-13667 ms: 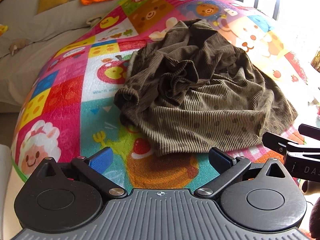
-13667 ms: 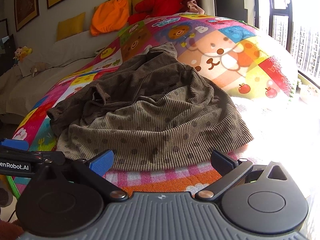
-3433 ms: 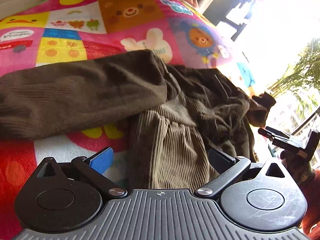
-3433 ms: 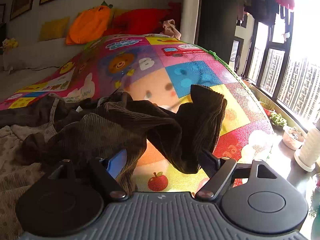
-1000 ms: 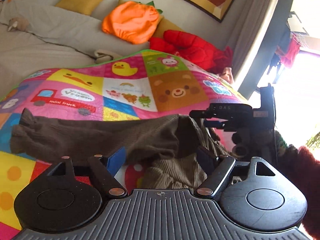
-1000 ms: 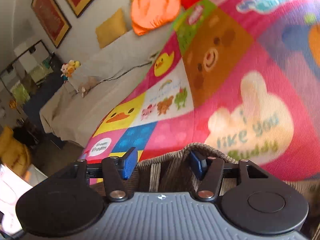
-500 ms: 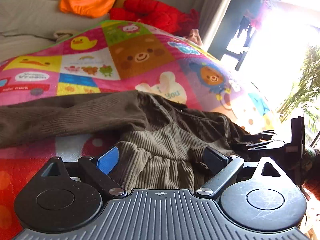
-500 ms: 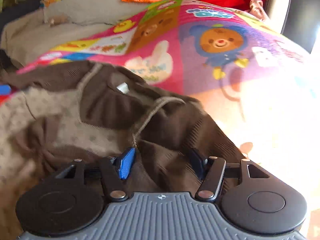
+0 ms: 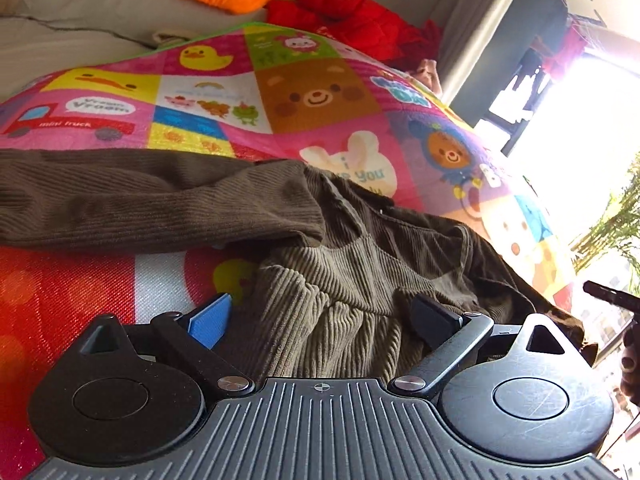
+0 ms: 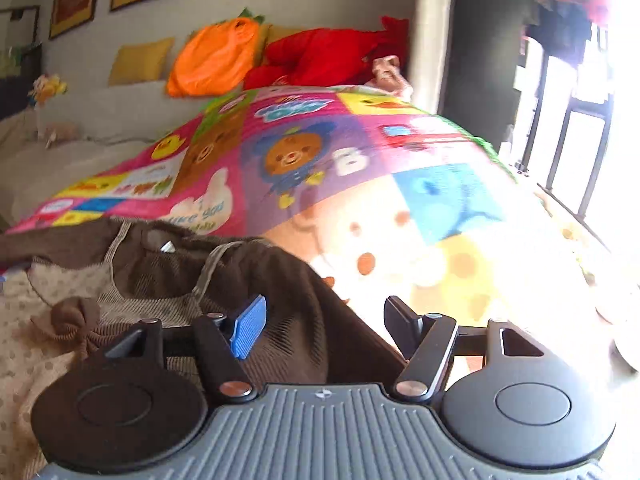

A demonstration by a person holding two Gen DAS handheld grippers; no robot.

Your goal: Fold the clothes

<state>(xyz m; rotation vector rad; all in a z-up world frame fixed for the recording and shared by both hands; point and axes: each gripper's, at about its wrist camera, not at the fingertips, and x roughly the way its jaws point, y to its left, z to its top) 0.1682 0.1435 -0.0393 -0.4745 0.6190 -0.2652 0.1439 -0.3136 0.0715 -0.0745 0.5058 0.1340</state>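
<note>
Both claws are released, their jaws having just been opening: the left gripper (image 9: 320, 320) straddles the brown ribbed corduroy garment (image 9: 340, 280) on the colourful cartoon play mat (image 9: 280, 92), unpressed; the right gripper (image 10: 324, 328) hovers at its dark sleeve edge (image 10: 312, 320). Spreading seems finished; next, regrip a sleeve and fold inward.

Bare mat (image 10: 420, 216) beyond garment (image 10: 168, 280) (rumpled)

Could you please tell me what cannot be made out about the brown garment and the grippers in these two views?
- Brown corduroy garment: its near hem, hidden behind the gripper body in both views.
- Left sleeve: cuff cut off by the left wrist view's edge.
- Right gripper: only a tip shows in the left wrist view, against window glare.
- Neck label: too small and blurred to read.
</note>
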